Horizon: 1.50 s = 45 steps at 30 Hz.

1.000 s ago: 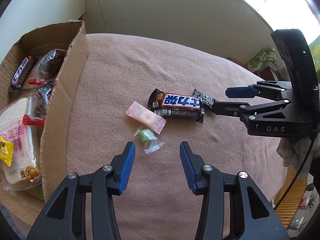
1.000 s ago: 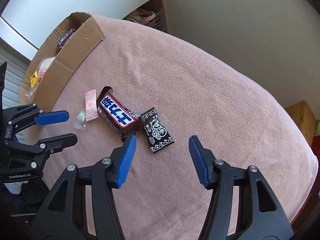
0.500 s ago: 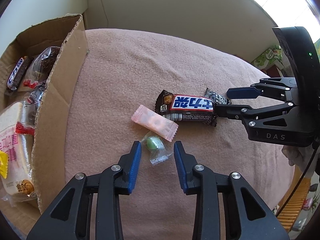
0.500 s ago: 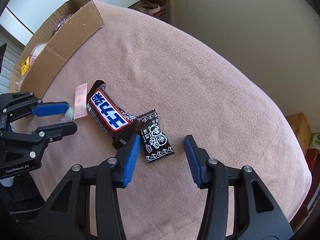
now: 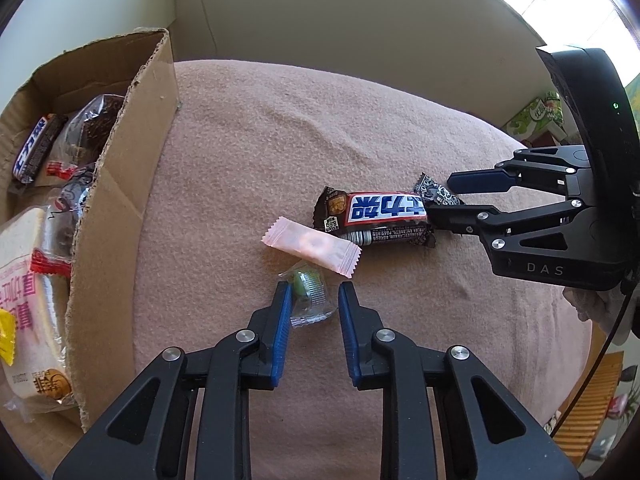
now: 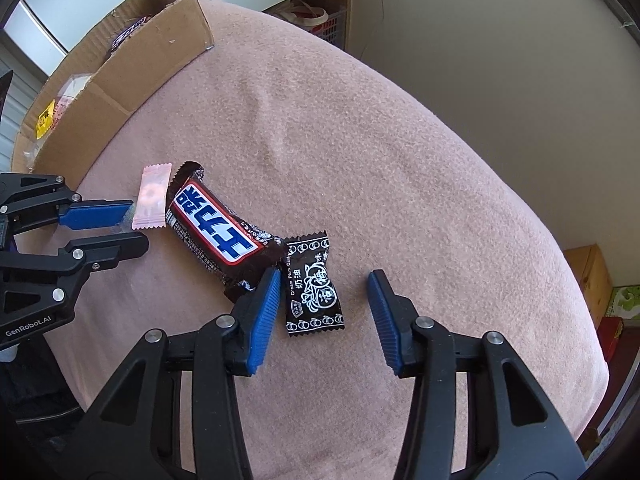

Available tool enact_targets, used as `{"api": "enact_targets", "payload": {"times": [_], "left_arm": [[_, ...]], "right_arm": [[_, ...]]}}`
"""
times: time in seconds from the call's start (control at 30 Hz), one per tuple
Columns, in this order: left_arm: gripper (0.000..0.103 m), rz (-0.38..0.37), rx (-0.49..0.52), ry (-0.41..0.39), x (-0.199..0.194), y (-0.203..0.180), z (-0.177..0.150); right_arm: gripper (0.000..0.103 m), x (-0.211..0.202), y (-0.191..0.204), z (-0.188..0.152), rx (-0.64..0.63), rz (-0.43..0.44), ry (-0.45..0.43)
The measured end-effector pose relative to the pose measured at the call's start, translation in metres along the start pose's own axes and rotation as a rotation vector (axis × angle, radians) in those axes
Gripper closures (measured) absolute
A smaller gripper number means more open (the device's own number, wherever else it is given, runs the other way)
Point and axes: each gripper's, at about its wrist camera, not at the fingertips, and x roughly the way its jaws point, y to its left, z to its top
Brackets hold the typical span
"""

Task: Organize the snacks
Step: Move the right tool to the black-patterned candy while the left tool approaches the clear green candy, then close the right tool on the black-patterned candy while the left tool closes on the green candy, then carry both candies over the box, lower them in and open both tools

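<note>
Pink blanket (image 5: pixel 360 128) covered the whole surface. Cardboard box (image 5: pixel 120 216) stood at its left edge and held a bread pack (image 5: pixel 24 292) with pink characters and a yellow tag, dark wrapped cakes (image 5: pixel 86 136), and a chocolate bar with blue characters. Loose on the blanket, in a cluster: a brown bar (image 5: pixel 376 216) with blue characters on white and a "69g" mark; touching its right end, a black candy (image 6: pixel 314 286) printed "Cream Plum Candy"; against its left end, a pink sachet (image 5: pixel 312 246); just below that, a clear-wrapped green candy (image 5: pixel 306 294). Right gripper (image 6: pixel 324 310) body read "DAS", left gripper (image 5: pixel 312 320) body "GenRobot.AI". Left jaws were closing with the green candy between them, one pad against the wrapper, the other just clear of it. Right jaws were closing astride the black candy, the left pad near its edge, the right pad well off, nothing gripped. Against a second earlier, both pairs of jaws stood far narrower, the left had come forward over the green candy, and the right had dropped from short of the black candy to around it.
</note>
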Motion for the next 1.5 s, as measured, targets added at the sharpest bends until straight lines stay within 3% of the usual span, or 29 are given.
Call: {"api": "enact_targets", "payload": {"times": [0.1, 0.57, 0.9, 1.13, 1.5], "left_arm": [[0.081, -0.005, -0.002, -0.002, -0.005, 0.006, -0.002], [0.081, -0.034, -0.013, -0.027, -0.028, 0.019, -0.015], [0.081, -0.041, -0.021, -0.119, -0.073, 0.030, -0.020], [0.081, -0.034, -0.062, -0.185, -0.103, 0.055, -0.023], [0.081, 0.037, -0.155, -0.255, -0.136, 0.098, -0.038]], "right_arm": [[0.078, 0.002, -0.001, 0.005, 0.008, 0.001, -0.007], [0.078, -0.012, -0.015, -0.036, 0.141, 0.042, -0.049], [0.078, -0.048, 0.000, -0.047, 0.206, 0.050, -0.113], [0.078, -0.081, 0.029, -0.021, 0.177, 0.078, -0.178], [0.078, -0.096, 0.089, 0.028, 0.066, 0.120, -0.233]]}}
